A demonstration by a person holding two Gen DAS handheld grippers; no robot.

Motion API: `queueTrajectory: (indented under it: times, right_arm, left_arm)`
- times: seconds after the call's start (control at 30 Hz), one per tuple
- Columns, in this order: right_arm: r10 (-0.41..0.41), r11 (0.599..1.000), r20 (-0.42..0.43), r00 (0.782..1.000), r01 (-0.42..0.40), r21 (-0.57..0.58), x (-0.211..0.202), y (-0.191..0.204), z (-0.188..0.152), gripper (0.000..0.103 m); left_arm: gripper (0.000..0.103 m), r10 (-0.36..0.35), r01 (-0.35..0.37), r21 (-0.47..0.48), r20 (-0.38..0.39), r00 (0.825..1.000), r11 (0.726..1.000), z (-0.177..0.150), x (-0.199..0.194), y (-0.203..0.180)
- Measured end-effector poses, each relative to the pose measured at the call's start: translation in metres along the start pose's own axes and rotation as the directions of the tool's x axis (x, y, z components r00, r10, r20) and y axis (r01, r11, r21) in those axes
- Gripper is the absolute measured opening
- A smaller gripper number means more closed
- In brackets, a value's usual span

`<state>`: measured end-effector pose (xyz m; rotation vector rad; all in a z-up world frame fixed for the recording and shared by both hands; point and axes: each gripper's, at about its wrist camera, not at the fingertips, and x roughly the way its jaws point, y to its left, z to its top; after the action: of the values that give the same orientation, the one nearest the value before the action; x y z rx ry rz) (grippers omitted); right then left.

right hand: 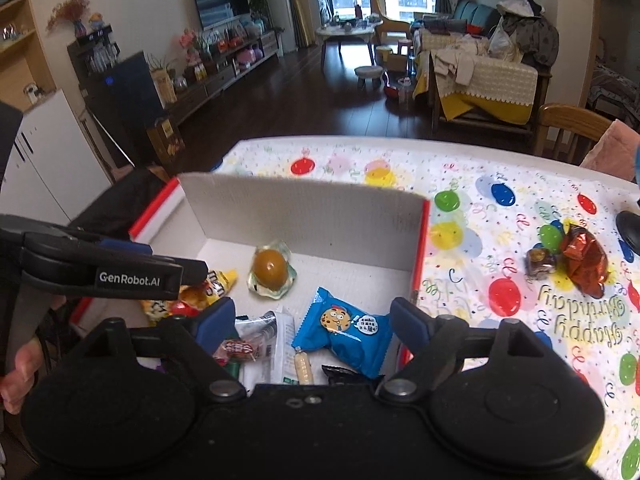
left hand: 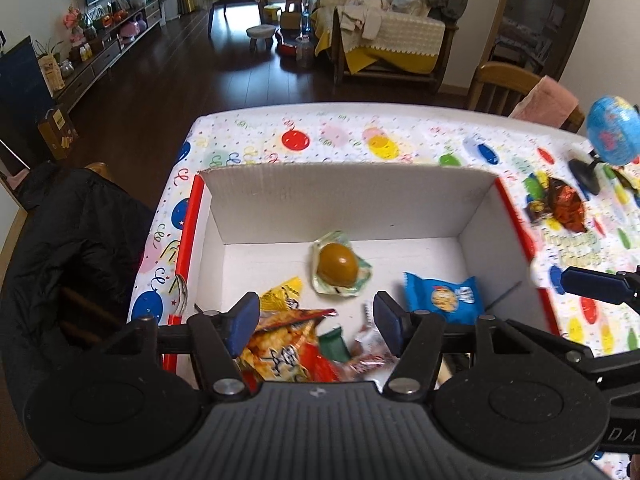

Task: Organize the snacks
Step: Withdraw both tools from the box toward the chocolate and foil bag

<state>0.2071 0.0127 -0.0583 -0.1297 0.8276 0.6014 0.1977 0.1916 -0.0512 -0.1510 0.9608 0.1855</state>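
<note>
Blue-padded right gripper (right hand: 312, 320) wide, empty

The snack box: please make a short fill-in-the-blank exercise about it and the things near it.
1. The blue cookie packet lies ____ the white box.
2. The packed brown egg lies closer to the box's ____ wall than the other snacks do.
3. The snack in red-brown foil lies on the tablecloth, ____ the box.
4. The right tool holds ____ between its fingers.

Missing words: inside; far; outside; nothing
</note>
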Motion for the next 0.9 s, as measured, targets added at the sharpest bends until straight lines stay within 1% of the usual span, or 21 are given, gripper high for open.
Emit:
queueTrajectory:
  times: [0.07, 0.2, 0.27, 0.3, 0.33, 0.37, 0.43, 0.47, 0.6, 0.67, 0.77, 0.9]
  right_arm:
    - [0.006, 1.000, 0.019, 1.000, -0.006, 0.009, -0.011, -0.002, -0.002, 0.086]
    - [0.022, 0.999, 0.040, 0.999, -0.024, 0.042, -0.030, -0.008, -0.005, 0.086]
    - [0.031, 0.997, 0.052, 0.998, -0.035, 0.064, -0.039, -0.013, -0.008, 0.090]
    - [0.037, 0.996, 0.059, 0.998, -0.042, 0.073, -0.043, -0.015, -0.010, 0.096]
    - [0.043, 0.996, 0.069, 0.997, -0.048, 0.080, -0.048, -0.018, -0.011, 0.097]
    - [0.045, 0.995, 0.077, 0.996, -0.051, 0.088, -0.053, -0.021, -0.013, 0.097]
    - [0.045, 0.993, 0.091, 0.995, -0.054, 0.102, -0.060, -0.027, -0.017, 0.100]
    - [0.047, 0.992, 0.100, 0.994, -0.058, 0.109, -0.065, -0.030, -0.019, 0.101]
    - [0.051, 0.990, 0.127, 0.991, -0.067, 0.126, -0.082, -0.044, -0.027, 0.103]
    - [0.043, 0.989, 0.141, 0.989, -0.062, 0.132, -0.089, -0.053, -0.030, 0.103]
    - [0.031, 0.988, 0.155, 0.987, -0.054, 0.147, -0.098, -0.069, -0.034, 0.103]
    - [0.008, 0.986, 0.168, 0.986, -0.036, 0.165, -0.106, -0.095, -0.039, 0.103]
  left_arm:
    - [0.067, -0.010, 0.010, 0.006, 0.017, 1.000, 1.000, -0.003, -0.011, -0.005]
    - [0.068, -0.029, 0.029, 0.016, 0.045, 0.999, 0.999, -0.008, -0.032, -0.015]
    - [0.068, -0.040, 0.039, 0.022, 0.055, 0.998, 0.999, -0.011, -0.040, -0.021]
    - [0.068, -0.044, 0.043, 0.028, 0.061, 0.997, 0.999, -0.013, -0.044, -0.025]
    - [0.069, -0.049, 0.047, 0.032, 0.067, 0.997, 0.998, -0.014, -0.048, -0.028]
    - [0.072, -0.053, 0.051, 0.035, 0.071, 0.996, 0.998, -0.015, -0.052, -0.032]
    - [0.076, -0.066, 0.064, 0.037, 0.080, 0.995, 0.997, -0.018, -0.058, -0.039]
    - [0.077, -0.072, 0.069, 0.039, 0.085, 0.994, 0.997, -0.019, -0.061, -0.044]
    - [0.077, -0.092, 0.087, 0.054, 0.093, 0.991, 0.995, -0.021, -0.068, -0.063]
    - [0.082, -0.097, 0.091, 0.066, 0.096, 0.991, 0.994, -0.022, -0.070, -0.076]
    - [0.084, -0.121, 0.114, 0.073, 0.098, 0.988, 0.991, -0.022, -0.071, -0.093]
    - [0.085, -0.125, 0.117, 0.083, 0.098, 0.987, 0.990, -0.021, -0.067, -0.118]
